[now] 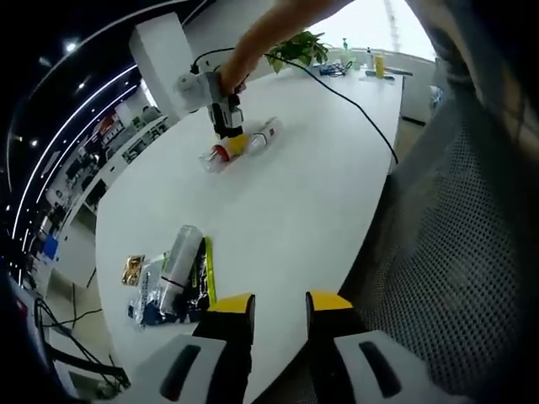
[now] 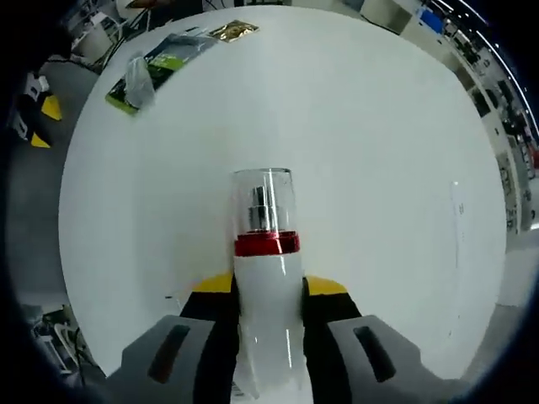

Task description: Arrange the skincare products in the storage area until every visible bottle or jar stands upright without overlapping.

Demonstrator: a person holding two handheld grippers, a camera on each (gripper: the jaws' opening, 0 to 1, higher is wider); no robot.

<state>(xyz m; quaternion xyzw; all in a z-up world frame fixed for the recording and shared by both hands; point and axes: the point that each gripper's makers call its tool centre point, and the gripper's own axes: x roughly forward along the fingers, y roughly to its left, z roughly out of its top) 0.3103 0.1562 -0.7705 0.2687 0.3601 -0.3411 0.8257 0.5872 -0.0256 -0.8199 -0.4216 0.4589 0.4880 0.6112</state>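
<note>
One white spray bottle with red collar and clear cap point(image 2: 266, 278) clamped in my right gripper point(image 2: 268, 290); left gripper point(image 1: 280, 307) gaping. Smooth plastic, could slip toward 12 o'clock when I tilt it up.

The desk point(image 1: 295, 185) lies open through its middle; lying bottles point(image 1: 244, 145) crowd the far side, a packet pile point(image 1: 173, 282) the near-left edge.

Bright daylight from the blown-out window point(image 1: 370, 21) washes the white worktop point(image 1: 295, 194); ceiling strip lights point(image 1: 76, 126) glow. Fisheye bending curves the edges, shadows are soft, and detail is slightly blurred.
</note>
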